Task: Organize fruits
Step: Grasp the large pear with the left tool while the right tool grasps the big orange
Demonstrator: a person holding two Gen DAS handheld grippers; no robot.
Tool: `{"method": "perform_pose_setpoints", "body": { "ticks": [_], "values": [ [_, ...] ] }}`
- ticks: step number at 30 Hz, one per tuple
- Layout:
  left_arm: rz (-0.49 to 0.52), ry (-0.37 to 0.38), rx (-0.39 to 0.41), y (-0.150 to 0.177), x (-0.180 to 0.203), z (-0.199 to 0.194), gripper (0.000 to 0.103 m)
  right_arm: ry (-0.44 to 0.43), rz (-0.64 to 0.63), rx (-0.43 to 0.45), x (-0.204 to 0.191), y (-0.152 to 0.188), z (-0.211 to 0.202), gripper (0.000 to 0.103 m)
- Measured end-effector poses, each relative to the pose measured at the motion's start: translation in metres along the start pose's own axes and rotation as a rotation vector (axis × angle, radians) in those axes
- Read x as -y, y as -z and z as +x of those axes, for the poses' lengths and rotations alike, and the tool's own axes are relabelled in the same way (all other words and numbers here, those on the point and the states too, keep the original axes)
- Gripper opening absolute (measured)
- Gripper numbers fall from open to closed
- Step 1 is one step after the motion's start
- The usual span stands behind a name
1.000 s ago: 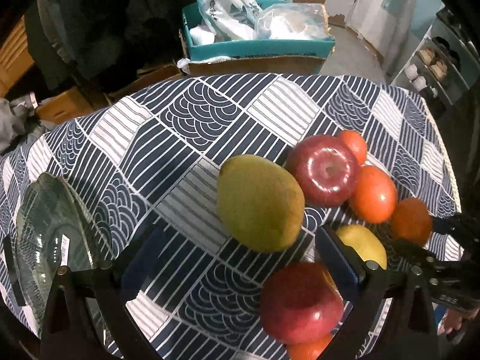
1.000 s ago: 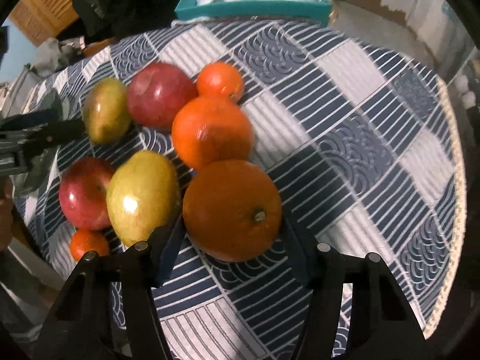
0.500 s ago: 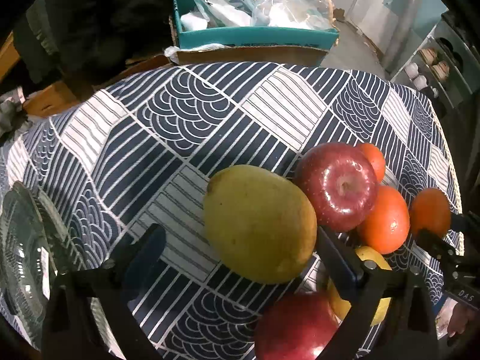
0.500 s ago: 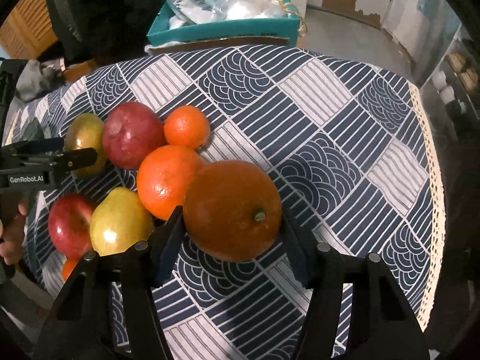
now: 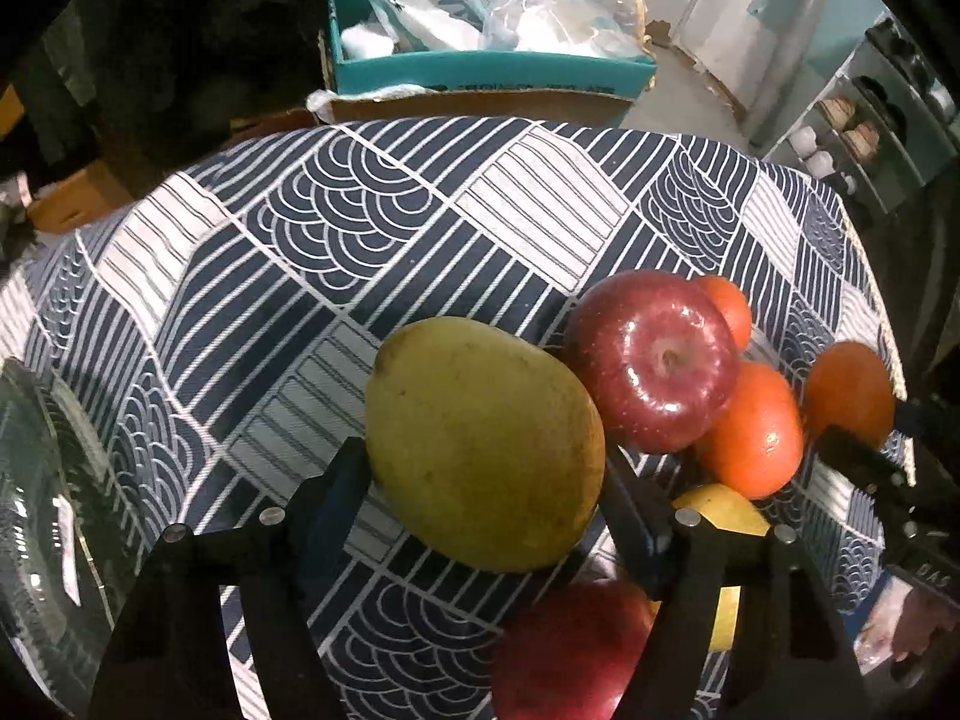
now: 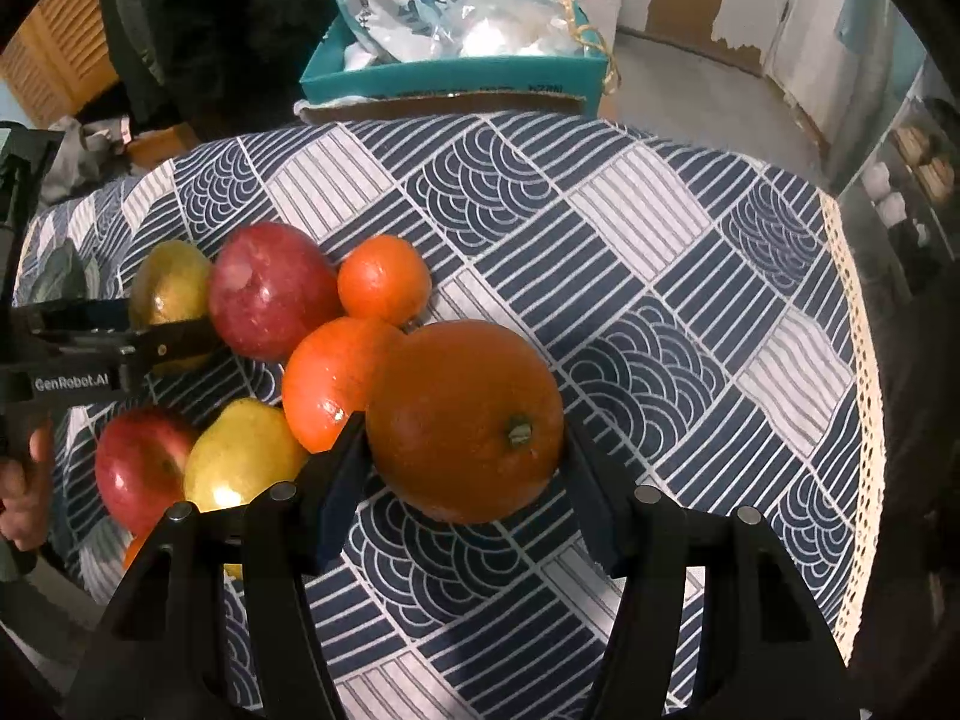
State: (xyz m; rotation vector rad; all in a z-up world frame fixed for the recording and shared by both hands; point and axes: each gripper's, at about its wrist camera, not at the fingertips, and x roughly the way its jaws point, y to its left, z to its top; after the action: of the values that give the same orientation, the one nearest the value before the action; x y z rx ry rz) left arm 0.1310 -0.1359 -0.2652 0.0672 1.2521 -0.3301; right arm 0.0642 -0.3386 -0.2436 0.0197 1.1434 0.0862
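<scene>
My left gripper [image 5: 486, 504] is shut on a yellow-green pear [image 5: 483, 444], which sits between its fingers on the patterned tablecloth. A red apple [image 5: 657, 360], two oranges [image 5: 750, 429] and a second red apple [image 5: 570, 648] lie right of it. My right gripper [image 6: 465, 468] is shut on a large orange [image 6: 465, 420] and holds it above the cloth. In the right wrist view the left gripper [image 6: 120, 342] shows around the pear [image 6: 168, 288], beside a red apple [image 6: 270, 294], a small orange [image 6: 384, 279], another orange [image 6: 333, 384], a yellow pear [image 6: 240, 456] and an apple [image 6: 141, 462].
A clear glass bowl [image 5: 30, 510] stands at the table's left edge. A teal box [image 6: 450, 78] with plastic bags sits beyond the far edge. The lace table rim [image 6: 858, 360] runs down the right. The cloth's far and right parts [image 6: 630, 210] carry no objects.
My left gripper moved forward and closed on the yellow-green pear. My right gripper lifted and drew back with the large orange, away from the fruit pile.
</scene>
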Motion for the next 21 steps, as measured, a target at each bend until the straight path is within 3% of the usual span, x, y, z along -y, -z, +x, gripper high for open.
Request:
{"method": "perform_pose_setpoints", "body": {
  "ticks": [21],
  "values": [
    [0.038,-0.042,0.200,0.014,-0.001,-0.094,0.076,0.000,-0.032,0.214,-0.034,-0.019,-0.065,0.062]
  ]
}}
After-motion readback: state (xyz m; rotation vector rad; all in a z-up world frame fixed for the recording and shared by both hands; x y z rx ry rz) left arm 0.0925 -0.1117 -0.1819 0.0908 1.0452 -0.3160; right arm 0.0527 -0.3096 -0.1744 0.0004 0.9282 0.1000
